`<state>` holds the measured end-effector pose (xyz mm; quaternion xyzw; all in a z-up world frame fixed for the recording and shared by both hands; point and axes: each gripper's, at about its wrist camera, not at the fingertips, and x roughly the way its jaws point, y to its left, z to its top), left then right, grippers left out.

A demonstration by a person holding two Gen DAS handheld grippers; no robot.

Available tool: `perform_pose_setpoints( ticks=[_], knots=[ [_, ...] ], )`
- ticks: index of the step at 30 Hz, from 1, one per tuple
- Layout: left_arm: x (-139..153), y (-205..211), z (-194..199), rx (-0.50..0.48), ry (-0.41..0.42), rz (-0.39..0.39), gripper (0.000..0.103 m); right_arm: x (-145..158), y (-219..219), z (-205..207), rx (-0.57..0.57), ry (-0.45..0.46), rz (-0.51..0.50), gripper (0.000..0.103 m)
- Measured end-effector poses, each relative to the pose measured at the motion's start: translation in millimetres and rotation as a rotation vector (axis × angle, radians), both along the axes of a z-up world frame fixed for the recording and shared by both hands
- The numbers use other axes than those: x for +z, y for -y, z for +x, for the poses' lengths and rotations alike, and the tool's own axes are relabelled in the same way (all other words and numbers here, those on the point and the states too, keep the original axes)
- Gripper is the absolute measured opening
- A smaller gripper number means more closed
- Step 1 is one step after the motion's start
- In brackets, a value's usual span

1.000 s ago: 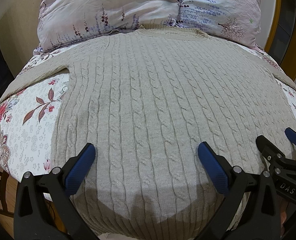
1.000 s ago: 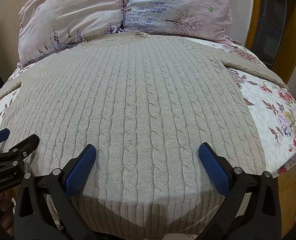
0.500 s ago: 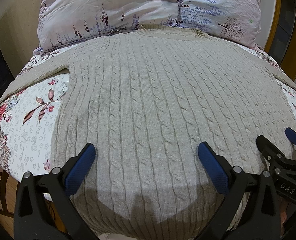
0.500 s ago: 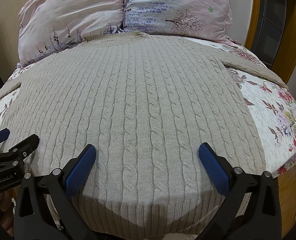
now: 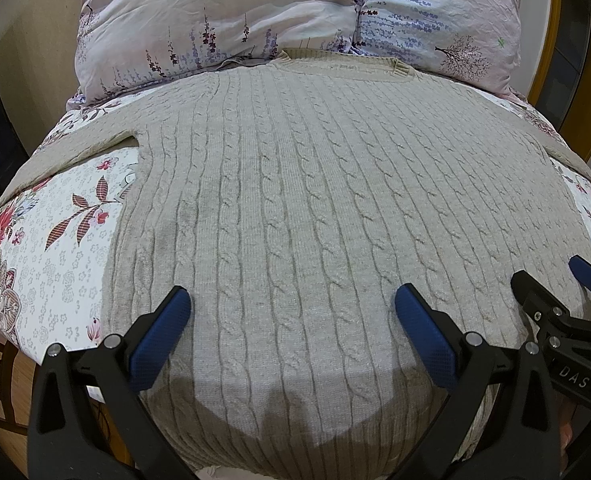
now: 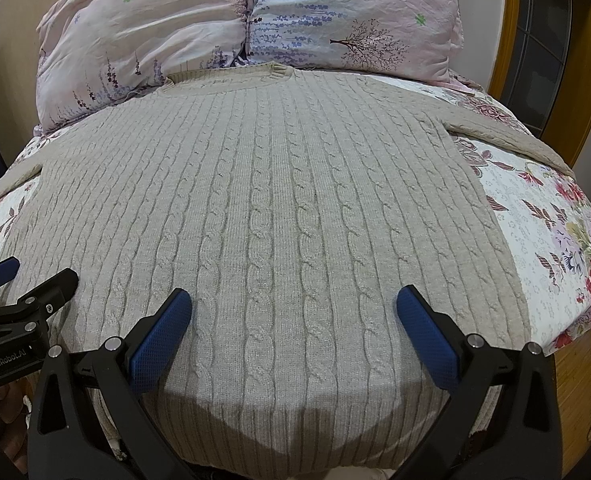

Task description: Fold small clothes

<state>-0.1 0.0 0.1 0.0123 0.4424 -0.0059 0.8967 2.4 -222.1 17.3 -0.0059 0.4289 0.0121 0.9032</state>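
A beige cable-knit sweater point(image 5: 303, 208) lies flat on the bed, collar at the far end by the pillows, sleeves spread to both sides; it also shows in the right wrist view point(image 6: 263, 208). My left gripper point(image 5: 291, 320) is open and empty, hovering over the sweater's near hem, left of centre. My right gripper point(image 6: 293, 320) is open and empty over the hem, right of centre. Each gripper shows at the edge of the other's view: the right one point(image 5: 555, 292) and the left one point(image 6: 27, 284).
Two pink floral pillows point(image 5: 255, 20) lie at the head of the bed. A white floral bedsheet point(image 5: 55, 248) shows on both sides of the sweater point(image 6: 547, 232). A wooden door frame point(image 6: 515, 40) stands at the right.
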Motion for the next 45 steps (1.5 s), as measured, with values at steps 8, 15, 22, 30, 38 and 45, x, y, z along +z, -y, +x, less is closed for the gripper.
perform_pose_setpoints(
  ticks=[8, 15, 22, 30, 38, 45],
  knots=[
    [0, 0, 0, 0.0, 0.0, 0.0, 0.101, 0, 0, 0, 0.0, 0.0, 0.0, 0.102],
    [0, 0, 0, 0.0, 0.0, 0.0, 0.101, 0, -1, -2, 0.012, 0.003, 0.0, 0.102],
    [0, 2, 8, -0.008, -0.022, 0.003, 0.101, -1, 4, 1, 0.09, 0.02, 0.009, 0.102],
    [3, 1, 14, -0.052, -0.044, 0.015, 0.101, 0, 20, 12, 0.192, 0.05, 0.05, 0.102],
    [5, -1, 32, -0.106, -0.046, 0.022, 0.101, 39, 140, 76, -0.131, 0.105, 0.255, 0.102],
    [16, -13, 71, -0.083, -0.044, 0.028, 0.101, 39, 264, 133, -0.485, 0.092, 0.377, 0.09]
  ],
)
